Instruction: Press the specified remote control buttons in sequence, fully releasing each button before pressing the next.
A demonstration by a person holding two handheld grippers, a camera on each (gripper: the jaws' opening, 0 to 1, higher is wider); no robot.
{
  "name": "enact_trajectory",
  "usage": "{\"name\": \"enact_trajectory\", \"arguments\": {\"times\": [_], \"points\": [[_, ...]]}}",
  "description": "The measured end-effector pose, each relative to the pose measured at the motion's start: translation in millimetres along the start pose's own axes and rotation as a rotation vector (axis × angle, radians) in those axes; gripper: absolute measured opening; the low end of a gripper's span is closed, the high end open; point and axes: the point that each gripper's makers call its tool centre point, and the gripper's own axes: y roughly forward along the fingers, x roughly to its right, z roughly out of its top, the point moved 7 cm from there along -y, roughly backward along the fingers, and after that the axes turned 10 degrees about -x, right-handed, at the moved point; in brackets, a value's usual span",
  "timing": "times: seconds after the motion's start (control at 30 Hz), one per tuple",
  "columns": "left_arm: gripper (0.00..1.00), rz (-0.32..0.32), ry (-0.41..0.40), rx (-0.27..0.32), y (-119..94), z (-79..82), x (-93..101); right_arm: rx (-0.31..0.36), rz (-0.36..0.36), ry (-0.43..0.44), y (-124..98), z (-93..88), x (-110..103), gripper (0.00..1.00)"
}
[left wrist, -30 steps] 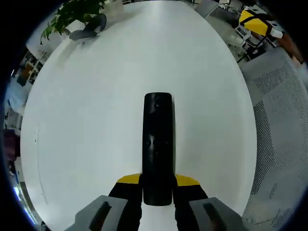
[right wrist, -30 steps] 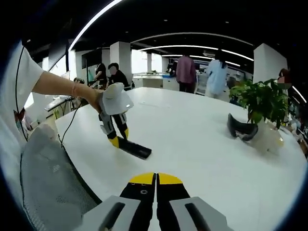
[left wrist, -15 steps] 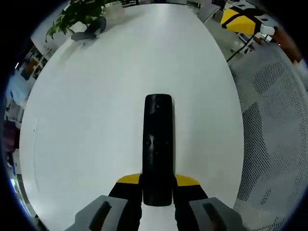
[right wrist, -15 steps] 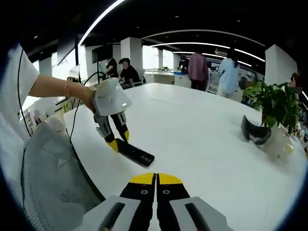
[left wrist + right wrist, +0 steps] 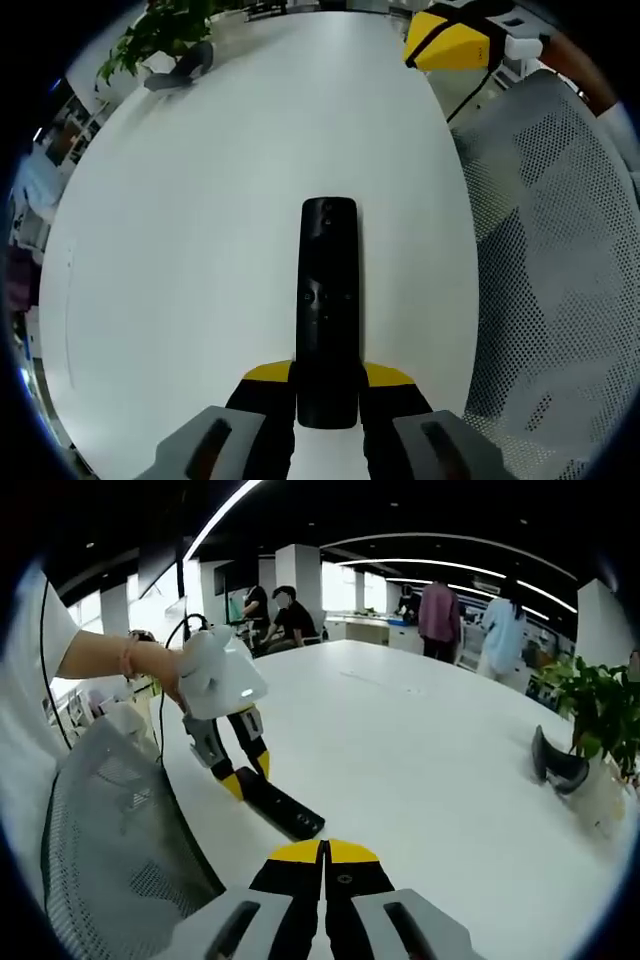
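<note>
Remote control (image 5: pixel 327 300), long and black, lies flat on the white table (image 5: pixel 200 230) near its edge, buttons facing up. Its near end is clamped between the yellow-tipped jaws of the left gripper (image 5: pixel 328 385). The right gripper view shows the same grip from the side: the left gripper (image 5: pixel 243 770), held from above by the person's hand (image 5: pixel 170 675), pins the remote (image 5: pixel 283 806) against the tabletop.

The right gripper (image 5: pixel 324 858) hangs above the table just short of the remote's far end, its jaws closed tip to tip with nothing between them. That closed point looks well suited as a pressing finger. To do the press well, I judge, it should come straight down on one button, with the left grip steadying the body so it does not skid, then lift fully clear before the next.

Around them the table is wide, oval and mostly bare. A mesh office chair (image 5: pixel 560 250) stands against its near edge. At the far end sit a potted plant (image 5: pixel 598 715) and a dark headset-like object (image 5: pixel 556 762). Beyond, several people (image 5: pixel 440 615) stand or sit in an open office under long ceiling lights.
</note>
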Motion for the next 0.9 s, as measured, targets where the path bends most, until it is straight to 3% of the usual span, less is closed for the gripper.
{"name": "enact_trajectory", "arguments": {"times": [0.57, 0.9], "points": [[0.23, 0.0, 0.013, 0.027, -0.3, -9.4, 29.6, -0.123, 0.143, -0.073, 31.2, 4.0, -16.4, 0.0], [0.24, -0.005, 0.041, 0.147, 1.3, -20.8, 28.5, -0.215, 0.21, -0.142, 45.0, -5.6, -24.7, 0.0]]}}
